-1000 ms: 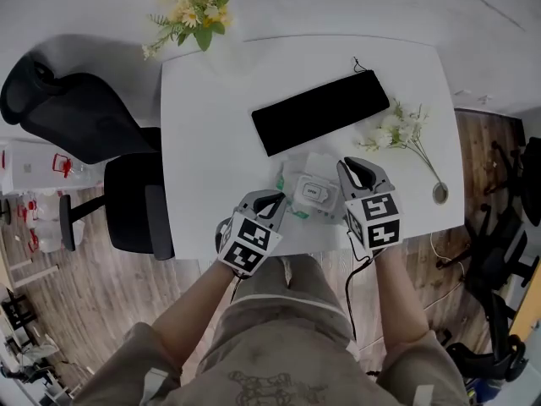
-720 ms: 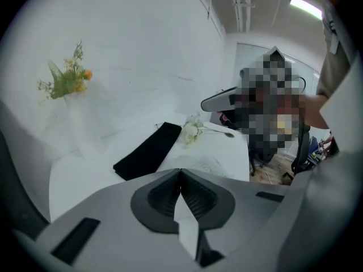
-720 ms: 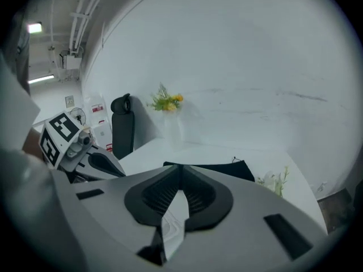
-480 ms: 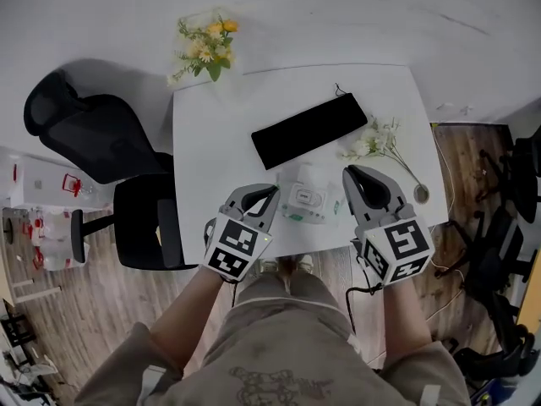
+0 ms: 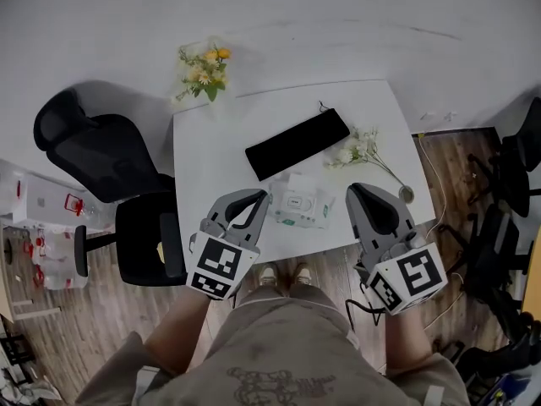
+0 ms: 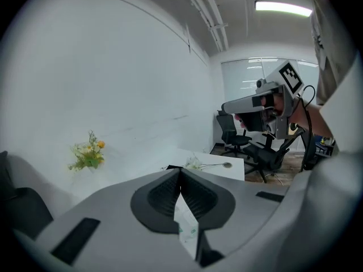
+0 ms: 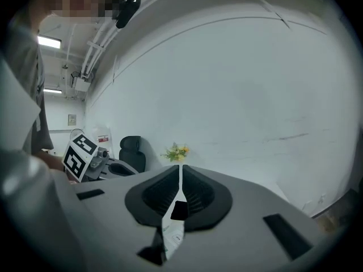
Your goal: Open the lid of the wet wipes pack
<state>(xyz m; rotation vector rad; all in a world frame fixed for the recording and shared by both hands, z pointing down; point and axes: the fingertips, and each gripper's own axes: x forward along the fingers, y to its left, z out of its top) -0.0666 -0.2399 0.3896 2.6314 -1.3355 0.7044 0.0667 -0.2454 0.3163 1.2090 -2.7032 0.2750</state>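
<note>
The wet wipes pack [image 5: 302, 207] lies flat on the white table [image 5: 211, 167] near its front edge, its white lid on top looking flat. Both grippers hang above the front edge, apart from the pack. My left gripper [image 5: 258, 195] is at the pack's left with its jaws together and nothing in them. My right gripper [image 5: 356, 190] is at the pack's right; its jaws are closing, tips nearly touching, nothing between them. In the left gripper view the pack [image 6: 188, 226] shows below the jaw slit; in the right gripper view a strip of the pack [image 7: 170, 232] shows likewise.
A long black pouch [image 5: 297, 143] lies behind the pack. White flowers [image 5: 359, 150] lie at the right, with a small round thing [image 5: 407, 194] at the stem's end. Yellow flowers [image 5: 203, 69] stand at the back left corner. Black office chairs [image 5: 93, 155] stand left.
Both grippers have risen off the table and drawn apart from the pack. The pack stays where it was. The table looks smaller as the head view has pulled back.
</note>
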